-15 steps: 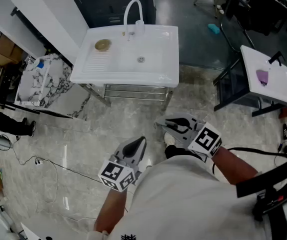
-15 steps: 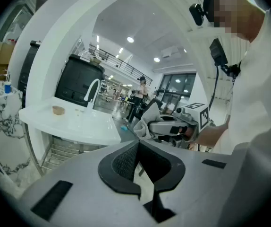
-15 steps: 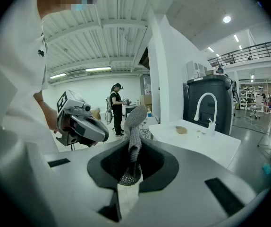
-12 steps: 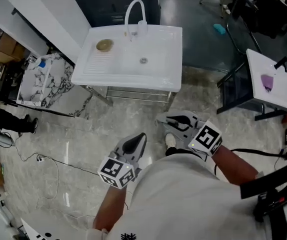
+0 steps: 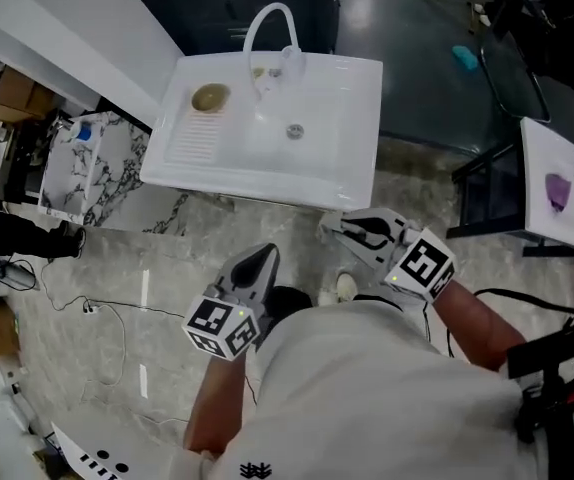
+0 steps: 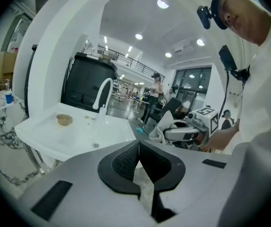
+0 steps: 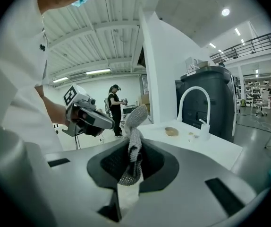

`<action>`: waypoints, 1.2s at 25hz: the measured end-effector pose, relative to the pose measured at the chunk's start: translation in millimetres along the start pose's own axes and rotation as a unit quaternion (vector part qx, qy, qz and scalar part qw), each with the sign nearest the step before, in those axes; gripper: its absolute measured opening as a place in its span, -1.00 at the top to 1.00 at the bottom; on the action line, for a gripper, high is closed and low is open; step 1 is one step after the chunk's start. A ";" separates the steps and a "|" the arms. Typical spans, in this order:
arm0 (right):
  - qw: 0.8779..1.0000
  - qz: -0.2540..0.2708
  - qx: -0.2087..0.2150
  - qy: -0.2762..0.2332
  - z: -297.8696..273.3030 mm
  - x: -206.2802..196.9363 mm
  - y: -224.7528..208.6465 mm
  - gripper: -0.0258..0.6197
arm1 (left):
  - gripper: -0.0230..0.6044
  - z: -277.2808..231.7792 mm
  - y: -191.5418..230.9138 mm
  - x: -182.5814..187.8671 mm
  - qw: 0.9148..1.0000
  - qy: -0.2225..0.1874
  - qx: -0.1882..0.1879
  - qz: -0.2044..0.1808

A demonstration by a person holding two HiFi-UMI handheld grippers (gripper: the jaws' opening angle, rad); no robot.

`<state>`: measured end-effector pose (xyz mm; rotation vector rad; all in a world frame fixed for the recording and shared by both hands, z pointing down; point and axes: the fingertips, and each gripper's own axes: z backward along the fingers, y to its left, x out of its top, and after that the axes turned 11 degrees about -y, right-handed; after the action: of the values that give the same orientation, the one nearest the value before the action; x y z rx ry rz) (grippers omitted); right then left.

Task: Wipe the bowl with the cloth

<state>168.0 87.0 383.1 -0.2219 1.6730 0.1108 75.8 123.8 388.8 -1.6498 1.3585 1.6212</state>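
- Since the earlier head views, the sink [image 5: 267, 173] has drawn nearer to both grippers; its front edge now lies just beyond the right gripper [image 5: 352, 230].
- Right gripper: jaws clamped on the cloth [image 7: 134, 126]. One end hangs below the pads and the other stands up above them and flops over.
- Left gripper [image 5: 262, 258]: jaws pressed together with nothing between them, pointed toward the sink.
- Cloth: a pale, coarse-knit fabric, judged soft, light and limp. The present pinch near its middle leaves little free fabric, so a bunched end would probably wipe better.
- Bowl [image 5: 209, 96]: small and tan, upright on the ribbed drainer at the sink's far left corner, well apart from both grippers and left of the faucet [image 5: 267, 23].
- Bowl, handling: probably light and rigid, and likely to skid on the smooth drainer. A hold on the rim with the empty left gripper should steady it; its material cannot be told.
- Writing: square black-and-white markers on each gripper's cube. No brand or label is legible, and a dark print on the person's shirt is too small to read.
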 end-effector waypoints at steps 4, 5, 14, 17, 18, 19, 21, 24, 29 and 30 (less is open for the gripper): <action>1.000 0.014 0.007 0.002 -32.1 1.2 -23.1 0.79 | 0.88 -18.5 68.2 12.1 0.999 -0.001 0.035 0.019; 1.000 0.017 0.008 0.002 -40.5 2.3 -27.4 0.79 | 0.81 -23.0 88.2 14.6 0.999 -0.001 0.045 0.022; 0.998 0.024 -0.049 0.007 -169.0 21.8 -85.2 0.79 | 0.59 -87.7 317.4 55.8 0.990 0.017 0.076 0.119; 0.998 0.026 -0.063 0.011 -215.7 31.6 -94.8 0.79 | 0.56 -115.6 389.0 53.6 0.984 0.045 0.085 0.150; 0.997 0.024 -0.066 0.015 -230.0 32.9 -99.0 0.79 | 0.55 -126.5 410.6 51.9 0.981 0.052 0.087 0.164; 0.997 0.025 -0.070 0.021 -243.5 33.7 -103.3 0.79 | 0.54 -137.8 430.6 50.2 0.978 0.058 0.088 0.183; 0.995 0.036 -0.084 0.035 -266.6 35.0 -110.6 0.79 | 0.48 -158.9 466.3 43.3 0.967 0.073 0.093 0.225; 0.992 0.043 -0.107 0.050 -288.8 34.2 -117.2 0.79 | 0.42 -185.2 508.2 25.1 0.951 0.096 0.110 0.273; 0.987 0.029 -0.142 0.072 -301.7 25.8 -127.4 0.79 | 0.34 -222.7 548.9 -4.9 0.931 0.125 0.135 0.316; 0.986 0.027 -0.148 0.074 -302.1 24.7 -128.0 0.79 | 0.33 -227.3 555.2 -11.3 0.929 0.133 0.143 0.314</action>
<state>-101.4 -101.2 400.9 -0.4173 1.8081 0.3941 -289.7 -294.1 616.5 -1.3645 2.3209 1.4288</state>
